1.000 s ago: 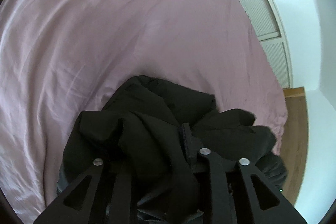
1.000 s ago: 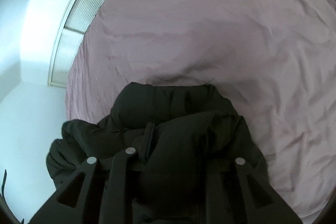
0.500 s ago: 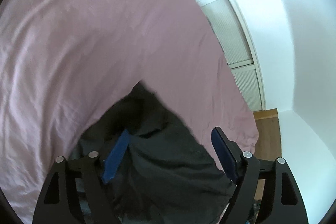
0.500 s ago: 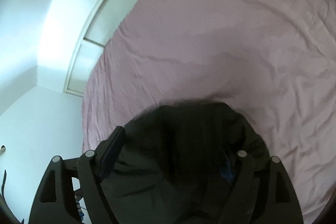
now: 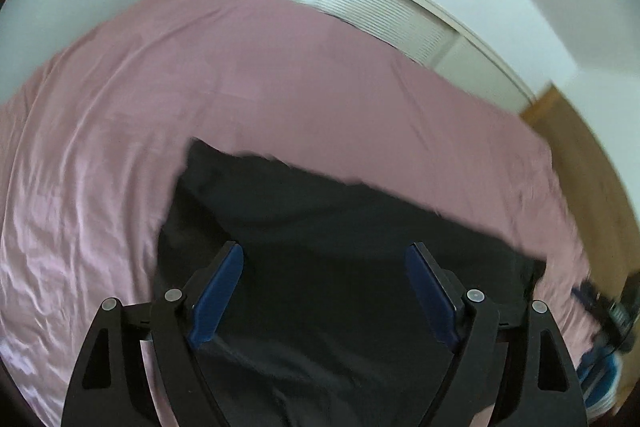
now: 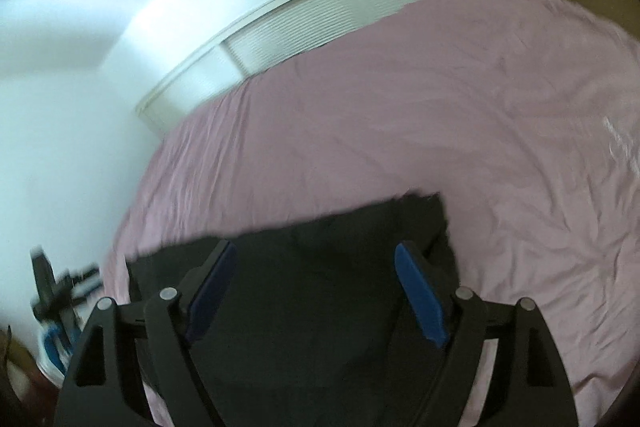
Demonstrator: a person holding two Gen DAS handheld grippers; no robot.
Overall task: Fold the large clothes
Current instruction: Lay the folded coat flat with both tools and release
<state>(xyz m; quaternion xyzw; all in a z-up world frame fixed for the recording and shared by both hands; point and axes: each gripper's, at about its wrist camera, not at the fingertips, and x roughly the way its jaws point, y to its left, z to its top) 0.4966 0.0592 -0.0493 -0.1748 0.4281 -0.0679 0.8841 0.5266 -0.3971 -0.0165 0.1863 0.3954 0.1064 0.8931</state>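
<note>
The black garment (image 5: 340, 247) lay spread flat on the pink bedsheet (image 5: 280, 75), near the bed's edge. Above it, the left tool (image 5: 324, 279) and the right tool (image 6: 316, 279) both stood wide with nothing between their blue pads (image 5: 218, 295), their jaws having just opened.

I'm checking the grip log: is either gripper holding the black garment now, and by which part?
Nothing is held. The left gripper and right gripper have just opened wide above the black garment, which lies on the pink sheet.

Left hand-held gripper (image 5: 322, 261) and right hand-held gripper (image 6: 314, 261) both gape wide, empty.
</note>
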